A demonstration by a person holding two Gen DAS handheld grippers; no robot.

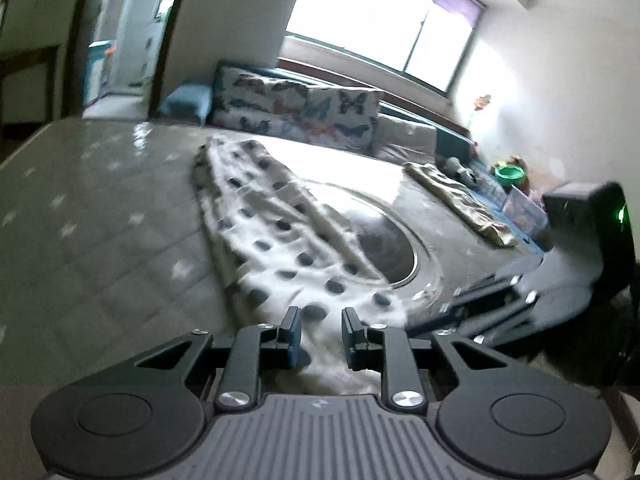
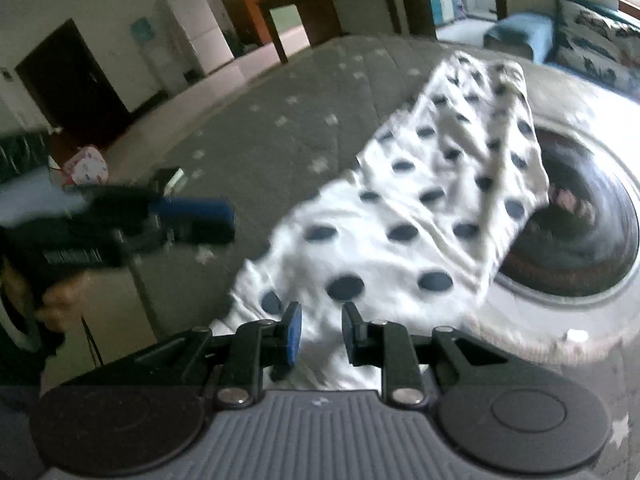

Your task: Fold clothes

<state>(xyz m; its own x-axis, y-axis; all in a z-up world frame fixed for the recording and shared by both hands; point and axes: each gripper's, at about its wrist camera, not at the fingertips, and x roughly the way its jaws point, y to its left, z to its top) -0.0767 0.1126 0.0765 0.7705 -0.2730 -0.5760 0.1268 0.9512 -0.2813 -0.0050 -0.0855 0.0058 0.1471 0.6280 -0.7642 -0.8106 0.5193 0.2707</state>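
Observation:
A white garment with dark polka dots (image 1: pixel 280 224) lies stretched across the grey quilted bed (image 1: pixel 100 208), its near end running under both grippers. My left gripper (image 1: pixel 320 330) is open, its fingers on either side of the garment's near edge. My right gripper (image 2: pixel 318 332) is open too, over the near end of the same garment (image 2: pixel 420 208). The left gripper also shows in the right wrist view (image 2: pixel 216 216), held by a hand at the left. The right gripper shows at the right edge of the left wrist view (image 1: pixel 472 300).
A round dark printed pattern (image 2: pixel 580 220) marks the bed cover beside the garment. A beige cloth (image 1: pixel 460 200) lies at the far right of the bed. Butterfly cushions (image 1: pixel 300 108) line the far side under a window. A green bowl (image 1: pixel 509 174) and clutter sit at the right.

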